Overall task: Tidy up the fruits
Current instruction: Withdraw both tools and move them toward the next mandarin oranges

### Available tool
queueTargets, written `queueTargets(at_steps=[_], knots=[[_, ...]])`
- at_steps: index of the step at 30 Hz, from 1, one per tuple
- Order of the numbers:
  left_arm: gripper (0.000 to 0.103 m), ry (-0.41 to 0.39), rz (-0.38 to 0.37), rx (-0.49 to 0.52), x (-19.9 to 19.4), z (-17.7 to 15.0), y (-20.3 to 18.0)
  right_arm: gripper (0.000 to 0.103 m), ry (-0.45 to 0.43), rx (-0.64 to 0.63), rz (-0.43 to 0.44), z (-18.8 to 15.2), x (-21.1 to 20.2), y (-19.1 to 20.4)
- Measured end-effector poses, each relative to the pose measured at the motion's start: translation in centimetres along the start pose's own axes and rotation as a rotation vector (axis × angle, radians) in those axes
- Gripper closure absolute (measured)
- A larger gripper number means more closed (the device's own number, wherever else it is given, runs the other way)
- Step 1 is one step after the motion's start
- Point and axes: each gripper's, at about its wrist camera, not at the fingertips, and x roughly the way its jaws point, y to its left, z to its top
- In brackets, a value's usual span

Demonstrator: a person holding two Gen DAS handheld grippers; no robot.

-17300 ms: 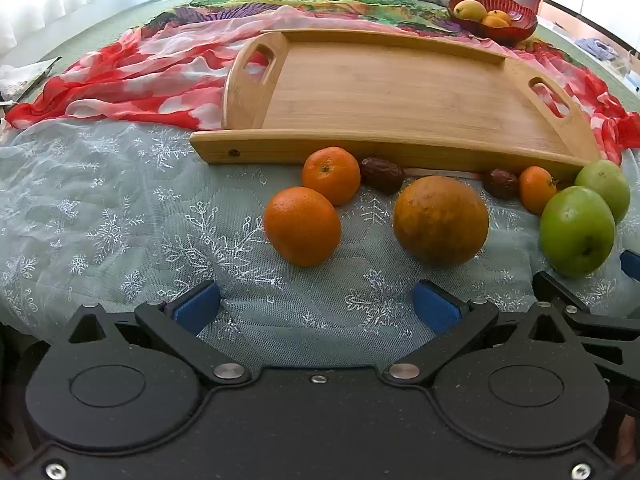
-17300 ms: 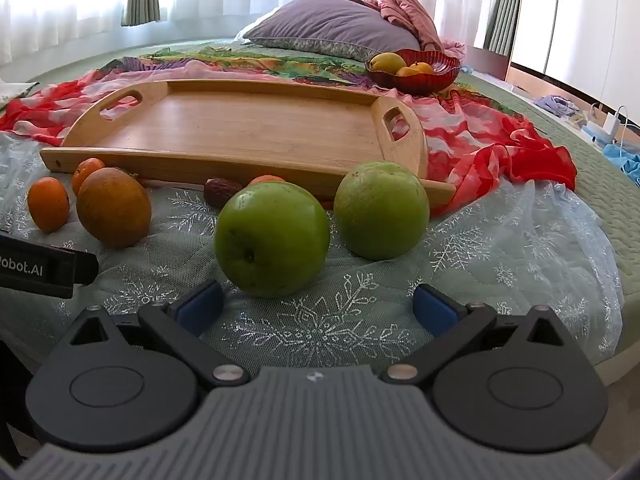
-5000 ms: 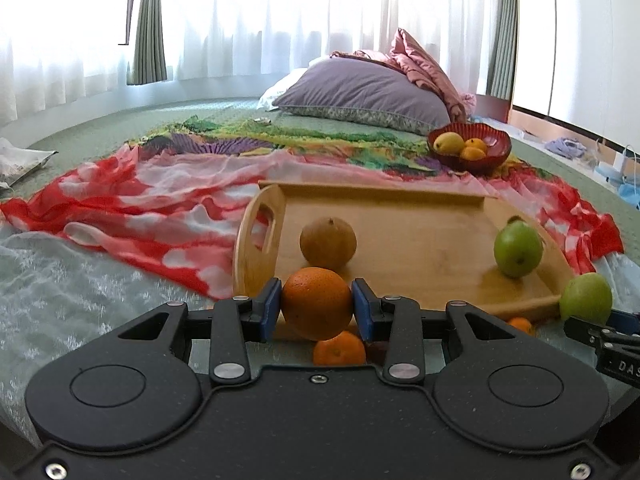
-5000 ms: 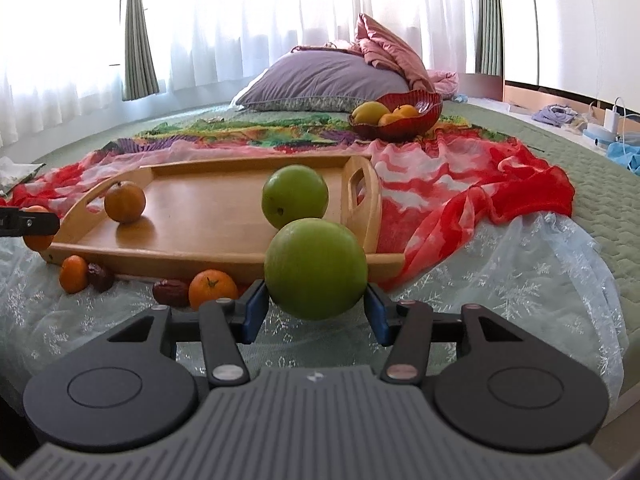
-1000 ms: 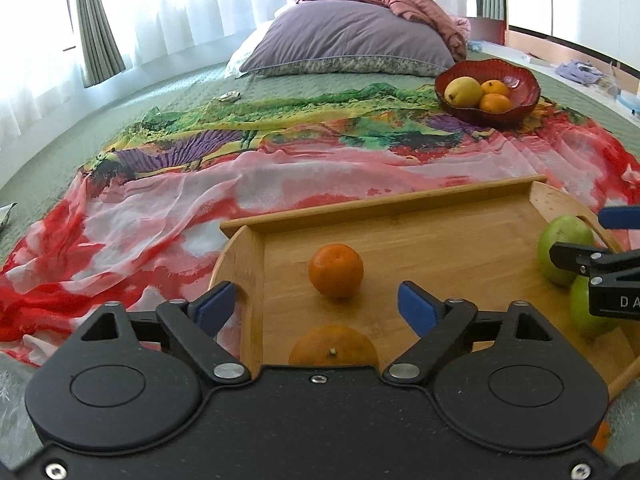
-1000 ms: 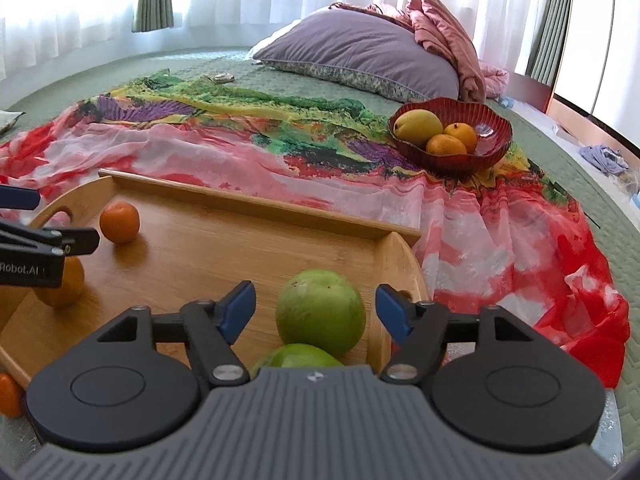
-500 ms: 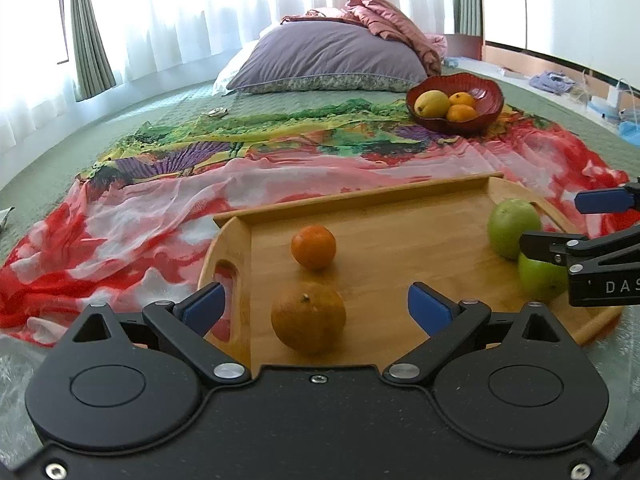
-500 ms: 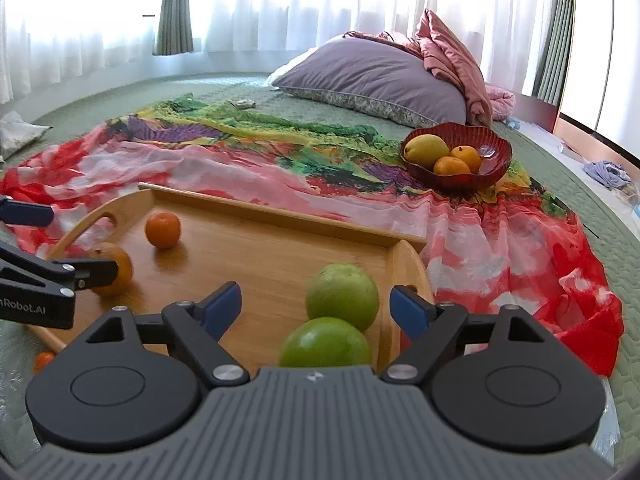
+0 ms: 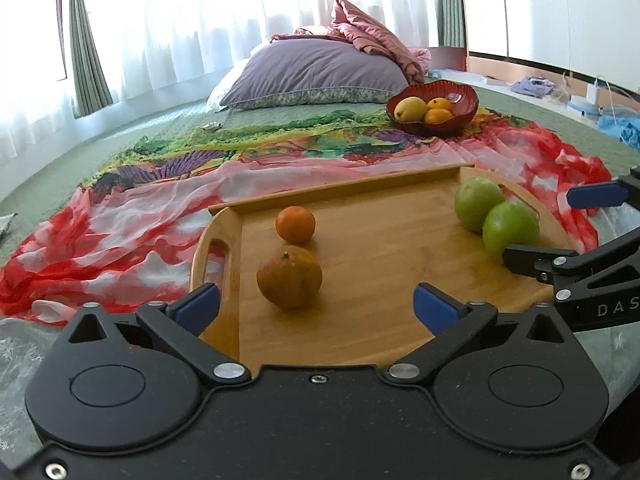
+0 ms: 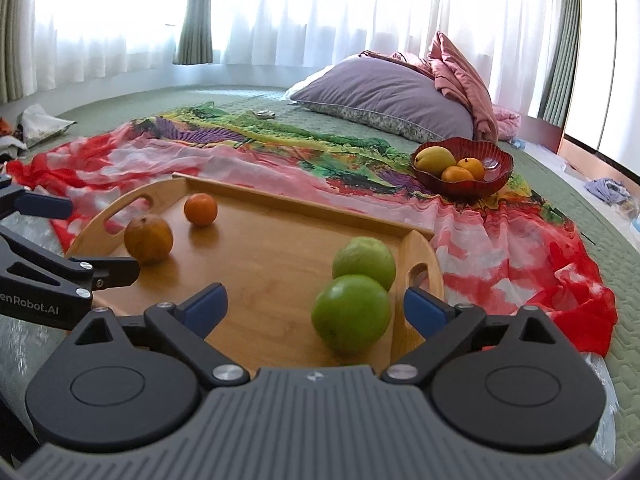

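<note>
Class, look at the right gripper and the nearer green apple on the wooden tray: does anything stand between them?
Nothing visible does. The right gripper is open, and the nearer green apple sits on the wooden tray just ahead of its fingers. The other green apple lies behind it.

I see four fruits on the tray (image 9: 380,276). At its left end, the small orange (image 9: 295,224) sits behind the large orange (image 9: 289,282), close to it. At its right end, two apples lie together by the handle: the near apple (image 10: 351,313) in front, the far apple (image 10: 364,263) just behind it. Beyond the tray, to the right, a bowl (image 10: 464,178) holding fruit stands on the scarf (image 9: 168,208). A pillow (image 9: 316,76) lies behind the bowl.
</note>
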Motion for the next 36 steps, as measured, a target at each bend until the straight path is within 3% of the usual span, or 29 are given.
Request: queueTargets(at_steps=[5,15,20,30,32,36], knots=[[0.0,-0.005,0.007,0.01,-0.6,-1.3,-0.4,0.002,-0.001,-0.011,-0.012,-1.4,-0.7,0.5],[0.0,-0.011,-0.019,-0.069,-1.9,-4.0,0.3,0.002,-0.01,0.023,-0.014,-4.0,-1.8,0.6],[0.001,-0.001,-0.016,-0.092,-2.4,-5.0,0.7,0.009,-0.02,0.024,-0.011,-5.1,-2.4,0.6],[0.052,0.077,-0.029,-0.162,-1.8,-6.4,2.3,0.036,-0.031,-0.008,-0.002,-6.5,-3.4,1.6],[0.056,0.084,-0.035,-0.16,-1.7,-6.7,2.3,0.045,-0.023,-0.019,0.008,-6.8,-3.5,2.0],[0.059,0.087,-0.041,-0.16,-1.6,-6.9,2.2,0.051,-0.018,-0.042,0.029,-7.2,-3.5,2.8]])
